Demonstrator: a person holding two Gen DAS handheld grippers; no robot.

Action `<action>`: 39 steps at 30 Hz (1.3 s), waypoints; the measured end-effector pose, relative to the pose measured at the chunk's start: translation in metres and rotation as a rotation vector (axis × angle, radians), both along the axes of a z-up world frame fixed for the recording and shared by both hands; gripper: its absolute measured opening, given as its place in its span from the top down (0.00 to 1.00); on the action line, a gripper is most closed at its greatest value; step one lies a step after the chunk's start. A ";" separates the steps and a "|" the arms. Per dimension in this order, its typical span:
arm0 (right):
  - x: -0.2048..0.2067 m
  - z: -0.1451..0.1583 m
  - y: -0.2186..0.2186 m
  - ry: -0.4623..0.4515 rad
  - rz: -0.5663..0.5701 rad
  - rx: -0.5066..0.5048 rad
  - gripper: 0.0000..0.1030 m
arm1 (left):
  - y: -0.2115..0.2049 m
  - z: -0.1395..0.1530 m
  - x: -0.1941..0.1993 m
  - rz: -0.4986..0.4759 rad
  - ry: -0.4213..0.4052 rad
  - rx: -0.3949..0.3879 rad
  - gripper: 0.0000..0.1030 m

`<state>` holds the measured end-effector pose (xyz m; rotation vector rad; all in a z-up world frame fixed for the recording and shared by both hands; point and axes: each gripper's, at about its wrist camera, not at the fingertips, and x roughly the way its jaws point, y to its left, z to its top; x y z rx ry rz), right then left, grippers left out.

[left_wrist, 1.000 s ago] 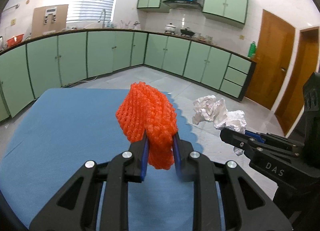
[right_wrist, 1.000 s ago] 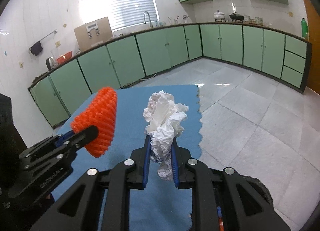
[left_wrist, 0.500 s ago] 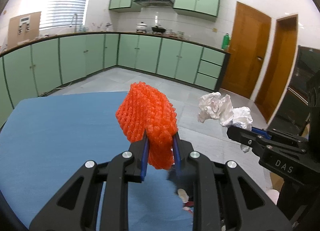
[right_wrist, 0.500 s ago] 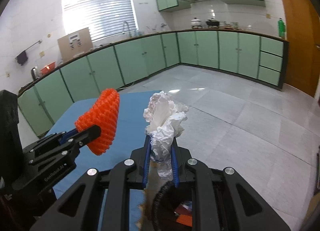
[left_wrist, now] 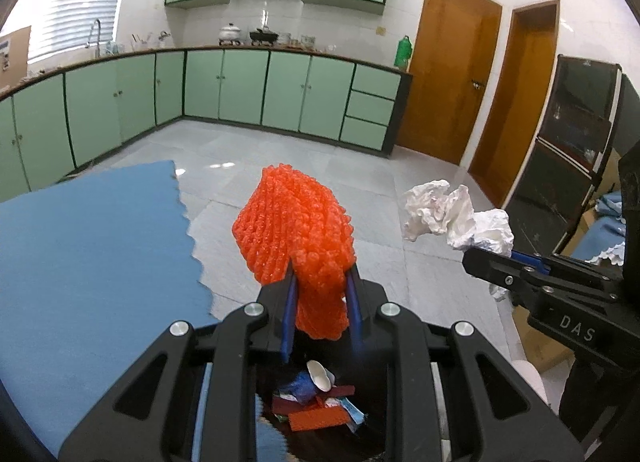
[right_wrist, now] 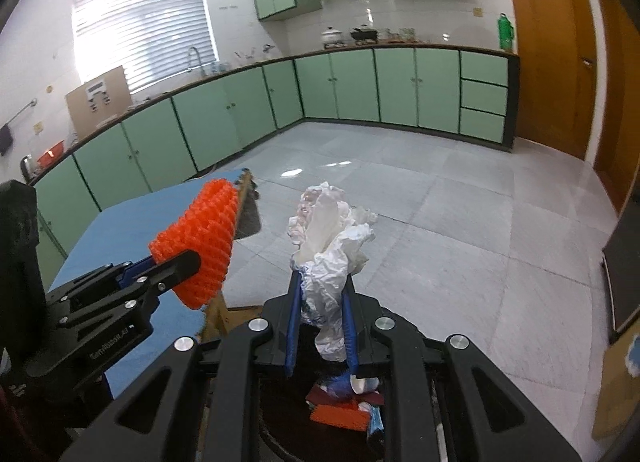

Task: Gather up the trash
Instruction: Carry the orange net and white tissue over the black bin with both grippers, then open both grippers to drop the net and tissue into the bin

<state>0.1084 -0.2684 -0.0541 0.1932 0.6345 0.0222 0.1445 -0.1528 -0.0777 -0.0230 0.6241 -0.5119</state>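
Observation:
My left gripper (left_wrist: 320, 294) is shut on an orange foam fruit net (left_wrist: 298, 230), which sticks up between the blue pads. In the right wrist view that net (right_wrist: 200, 246) shows at the left, in the other gripper (right_wrist: 176, 266). My right gripper (right_wrist: 320, 298) is shut on a crumpled white paper wad (right_wrist: 332, 246); the left wrist view shows the same wad (left_wrist: 456, 218) at the right. Below both grippers a dark trash bin (left_wrist: 384, 422) stands, its inside (right_wrist: 280, 422) holding several scraps in red, blue and white.
The blue cloth-covered table (left_wrist: 92, 262) lies to the left, its scalloped edge next to the bin. Grey tiled floor (right_wrist: 460, 230) spreads ahead to green cabinets (left_wrist: 248, 90). Wooden doors (left_wrist: 448, 70) and a dark glass-fronted cabinet (left_wrist: 572, 134) stand at the right, with cardboard boxes (left_wrist: 536, 346) below.
Both grippers have swung right off the blue table, each still holding its piece. They now hang over the trash bin, which has come into view below them.

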 end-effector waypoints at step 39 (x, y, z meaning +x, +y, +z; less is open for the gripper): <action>0.004 -0.051 -0.030 0.109 -0.105 -0.013 0.07 | -0.013 -0.035 0.024 -0.009 0.129 0.061 0.38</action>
